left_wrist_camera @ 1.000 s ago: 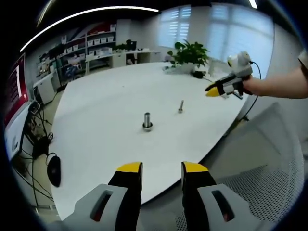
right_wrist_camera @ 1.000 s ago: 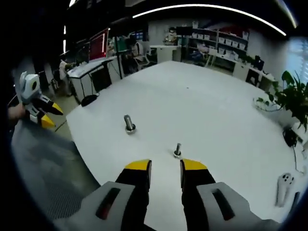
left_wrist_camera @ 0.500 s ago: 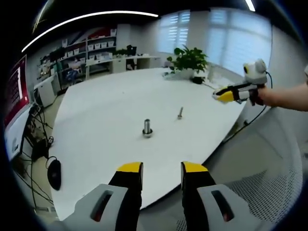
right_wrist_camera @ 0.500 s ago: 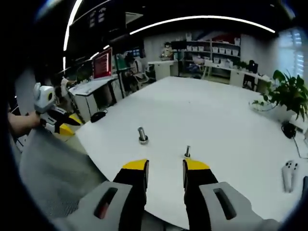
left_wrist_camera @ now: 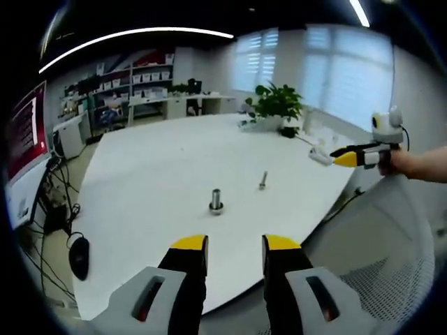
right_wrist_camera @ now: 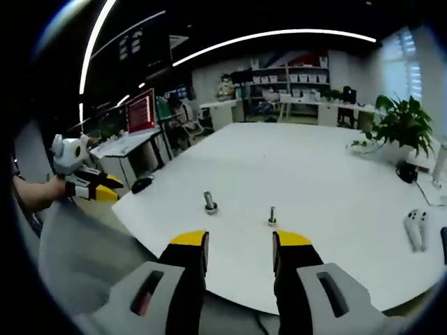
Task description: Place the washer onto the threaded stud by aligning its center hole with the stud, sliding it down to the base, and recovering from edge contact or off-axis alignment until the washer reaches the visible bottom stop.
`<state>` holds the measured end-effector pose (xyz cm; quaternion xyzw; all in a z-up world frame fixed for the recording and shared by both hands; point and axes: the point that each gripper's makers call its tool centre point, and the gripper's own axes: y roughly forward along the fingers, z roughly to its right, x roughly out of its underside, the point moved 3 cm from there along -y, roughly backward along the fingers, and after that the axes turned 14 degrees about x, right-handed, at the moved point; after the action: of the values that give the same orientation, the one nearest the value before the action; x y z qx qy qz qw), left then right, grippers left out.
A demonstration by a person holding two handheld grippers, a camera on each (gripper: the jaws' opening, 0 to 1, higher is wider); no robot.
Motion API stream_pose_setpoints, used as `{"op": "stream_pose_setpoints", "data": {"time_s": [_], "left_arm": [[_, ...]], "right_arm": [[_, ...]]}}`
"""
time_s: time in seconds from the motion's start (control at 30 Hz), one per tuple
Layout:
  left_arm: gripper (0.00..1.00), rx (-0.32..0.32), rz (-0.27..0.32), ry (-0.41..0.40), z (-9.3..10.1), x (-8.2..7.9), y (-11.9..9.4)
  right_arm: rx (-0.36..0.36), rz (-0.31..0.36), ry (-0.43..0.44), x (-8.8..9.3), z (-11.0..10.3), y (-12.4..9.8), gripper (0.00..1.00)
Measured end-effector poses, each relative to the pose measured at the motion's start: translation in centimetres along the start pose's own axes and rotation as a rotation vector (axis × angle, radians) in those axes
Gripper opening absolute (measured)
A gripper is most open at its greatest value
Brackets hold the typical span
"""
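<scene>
— Two metal pieces stand on the white table [left_wrist_camera: 140, 181], yes?
— Two. A thick threaded stud [left_wrist_camera: 216, 201] with a washer-like collar at its base, and a thinner bolt [left_wrist_camera: 263, 180] well apart from it. In the right gripper view the stud [right_wrist_camera: 209, 203] sits left of the bolt [right_wrist_camera: 272, 218].
— And the grippers?
— Left gripper [left_wrist_camera: 232, 246] hangs off the table edge, jaws narrowly parted, gripping nothing. Right gripper [right_wrist_camera: 239, 242] likewise, gap a little wider, nothing between.
— Hands?
— A hand holds the right gripper [left_wrist_camera: 358, 155] level past the table's far edge; another holds the left gripper [right_wrist_camera: 94, 188] the same way.
</scene>
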<state>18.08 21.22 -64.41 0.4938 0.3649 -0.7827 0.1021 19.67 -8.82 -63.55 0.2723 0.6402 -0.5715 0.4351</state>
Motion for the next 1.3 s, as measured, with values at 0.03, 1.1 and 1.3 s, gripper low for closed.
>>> {"op": "stream_pose_setpoints", "data": {"time_s": [0.03, 1.1, 1.3], "left_arm": [[0.29, -0.003, 0.004, 0.003, 0.0, -0.1, 0.0], [0.27, -0.071, 0.044, 0.105, -0.2, -1.3, -0.5], [0.27, -0.079, 0.052, 0.122, -0.1, -1.5, -0.6]], "right_arm": [[0.003, 0.018, 0.005, -0.3, 0.1, 0.0, 0.38], [0.031, -0.015, -0.026, 1.0, 1.2, 0.6, 0.36], [0.038, -0.024, -0.022, 1.1, 1.2, 0.5, 0.36]]}}
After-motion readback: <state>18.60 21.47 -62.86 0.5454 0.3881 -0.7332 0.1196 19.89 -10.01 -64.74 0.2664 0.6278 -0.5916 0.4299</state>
